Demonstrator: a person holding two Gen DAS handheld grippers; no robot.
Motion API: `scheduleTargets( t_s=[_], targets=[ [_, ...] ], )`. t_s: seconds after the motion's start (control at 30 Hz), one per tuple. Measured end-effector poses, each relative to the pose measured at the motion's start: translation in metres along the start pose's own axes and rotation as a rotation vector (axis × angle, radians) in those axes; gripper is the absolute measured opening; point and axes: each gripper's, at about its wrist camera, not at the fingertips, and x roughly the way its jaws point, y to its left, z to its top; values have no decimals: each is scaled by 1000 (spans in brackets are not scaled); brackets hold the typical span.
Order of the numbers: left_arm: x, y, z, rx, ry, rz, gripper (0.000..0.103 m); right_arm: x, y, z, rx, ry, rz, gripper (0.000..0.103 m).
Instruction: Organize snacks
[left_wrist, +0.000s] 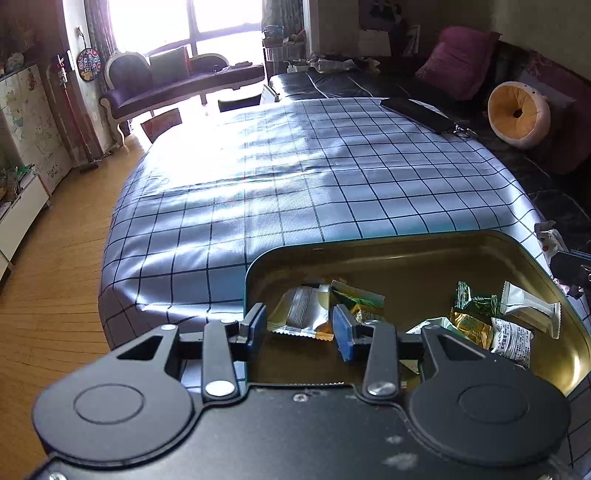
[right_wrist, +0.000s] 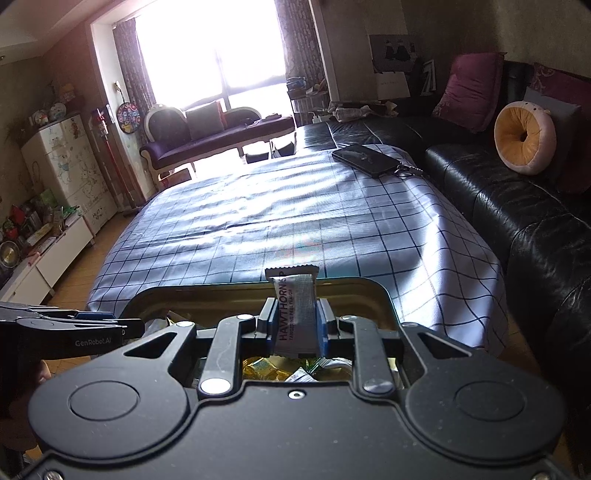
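Note:
A tin (left_wrist: 406, 238) with a gold inside stands on the near end of the checked tablecloth (left_wrist: 258, 184) and holds several snack packets. A silver-and-orange packet (left_wrist: 301, 315) lies flat in it, just between the tips of my left gripper (left_wrist: 299, 326). The jaws stand apart and the pads do not press on it. Green (left_wrist: 360, 299), gold (left_wrist: 471, 326) and white (left_wrist: 532, 308) packets lie to the right. My right gripper (right_wrist: 295, 319) is shut on an upright grey "HAWTHORN" packet (right_wrist: 295, 306) above the tin's (right_wrist: 332, 283) near side. The left gripper (right_wrist: 92, 321) shows at the left edge.
A dark phone (right_wrist: 365, 158) with a key ring lies at the cloth's far right corner. A black leather sofa (right_wrist: 517, 206) with a round orange cushion (right_wrist: 522, 138) runs along the right. Wooden floor (left_wrist: 55, 277) and a low white cabinet are on the left.

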Motion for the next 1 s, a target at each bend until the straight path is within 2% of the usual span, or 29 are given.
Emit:
scheduleTargets(
  t_s=[0.37, 1.0],
  targets=[
    [-12, -6, -6, -1, -8, -3, 41, -1, 4, -3, -25, 14, 27, 32],
    [-41, -15, -25, -9, -47, 39, 41, -10, 17, -14, -42, 58, -1, 32]
  ],
)
